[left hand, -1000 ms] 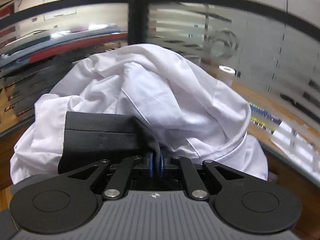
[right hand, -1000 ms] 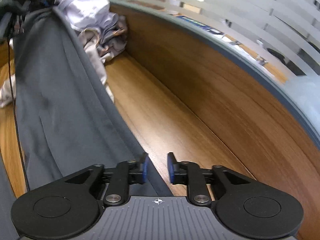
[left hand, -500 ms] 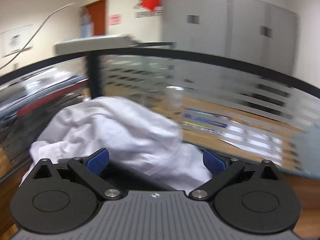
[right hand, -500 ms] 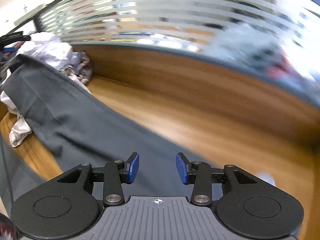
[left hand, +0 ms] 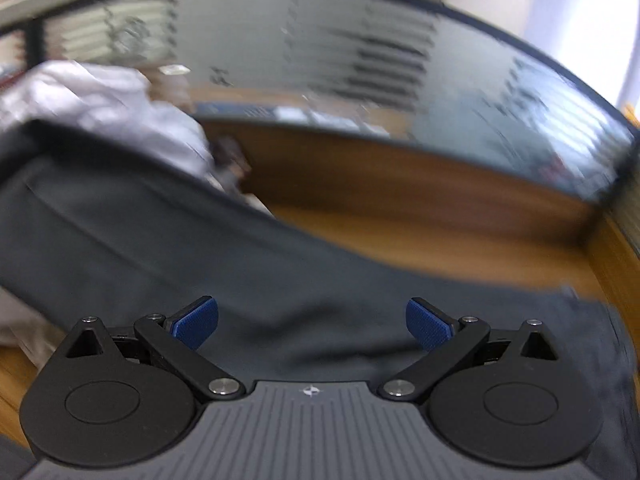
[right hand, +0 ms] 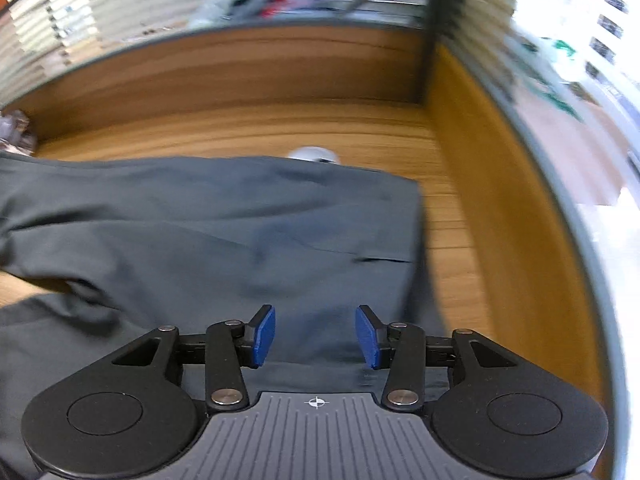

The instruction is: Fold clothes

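Observation:
A dark grey garment (left hand: pixel 168 248) lies spread across the wooden desk (left hand: pixel 440 240), running from the left to the right in the left wrist view. My left gripper (left hand: pixel 312 322) hangs over it, wide open, with nothing between its blue pads. In the right wrist view the same grey garment (right hand: pixel 224 232) ends at a straight edge on the right, with a pocket slit near it. My right gripper (right hand: pixel 316 338) is above that end, its jaws opening and not pressing on the cloth.
A heap of white clothes (left hand: pixel 104 108) lies at the back left, behind the grey garment. A wooden partition with frosted striped glass (left hand: pixel 360 68) bounds the desk at the back and right. A small white object (right hand: pixel 314 154) sits just beyond the garment.
The left gripper let go of the dark cloth, opened wide and swung right from the white heap. The right gripper swept right along the grey garment to its end, widening.

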A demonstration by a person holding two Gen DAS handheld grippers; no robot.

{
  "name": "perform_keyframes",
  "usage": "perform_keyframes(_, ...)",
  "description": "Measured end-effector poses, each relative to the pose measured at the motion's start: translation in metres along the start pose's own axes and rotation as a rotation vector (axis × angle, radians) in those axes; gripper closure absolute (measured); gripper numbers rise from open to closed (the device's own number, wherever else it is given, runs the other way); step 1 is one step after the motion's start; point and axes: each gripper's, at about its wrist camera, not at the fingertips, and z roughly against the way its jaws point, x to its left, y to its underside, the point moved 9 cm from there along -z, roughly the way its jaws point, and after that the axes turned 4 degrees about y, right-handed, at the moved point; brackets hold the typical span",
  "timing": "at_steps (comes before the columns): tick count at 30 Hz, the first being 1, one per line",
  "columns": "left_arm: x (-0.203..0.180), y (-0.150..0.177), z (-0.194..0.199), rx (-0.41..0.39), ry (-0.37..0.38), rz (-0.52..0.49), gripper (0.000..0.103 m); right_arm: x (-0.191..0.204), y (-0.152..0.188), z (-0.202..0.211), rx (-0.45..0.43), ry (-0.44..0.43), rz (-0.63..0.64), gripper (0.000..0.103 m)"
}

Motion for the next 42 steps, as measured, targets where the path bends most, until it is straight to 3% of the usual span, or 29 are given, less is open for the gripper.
perform_keyframes(5, -0.035, 0.06, -0.005, 0.111, 0.045, -0.013, 0.002, -0.023, 0.002, -0.024, 0.039, 0.03, 0.047, 0.054)
perform_keyframes(10, -0.068, 0.084, -0.002, 0.127, 0.038, -0.046, 0.002, -0.037, -0.011, -0.049, 0.06, -0.01, 0.092, 0.056)
perform_keyframes(17, -0.097, 0.06, -0.013, 0.076, -0.005, -0.067, 0.002, -0.042, -0.045, -0.063, 0.003, -0.014, 0.173, 0.056)
perform_keyframes(23, -0.124, 0.025, -0.053, 0.077, -0.002, -0.164, 0.002, -0.048, -0.074, -0.073, -0.02, -0.046, 0.181, 0.056)
perform_keyframes(31, -0.172, -0.012, -0.137, 0.147, 0.114, -0.353, 0.006, -0.052, -0.097, -0.093, 0.002, -0.053, 0.132, 0.056)
perform_keyframes(36, -0.208, -0.019, -0.19, 0.192, 0.205, -0.527, 0.014, -0.051, -0.103, -0.106, 0.028, -0.051, 0.126, 0.056)
perform_keyframes(42, -0.244, -0.016, -0.231, 0.219, 0.312, -0.658, 0.021, -0.048, -0.106, -0.112, 0.057, -0.05, 0.12, 0.057)
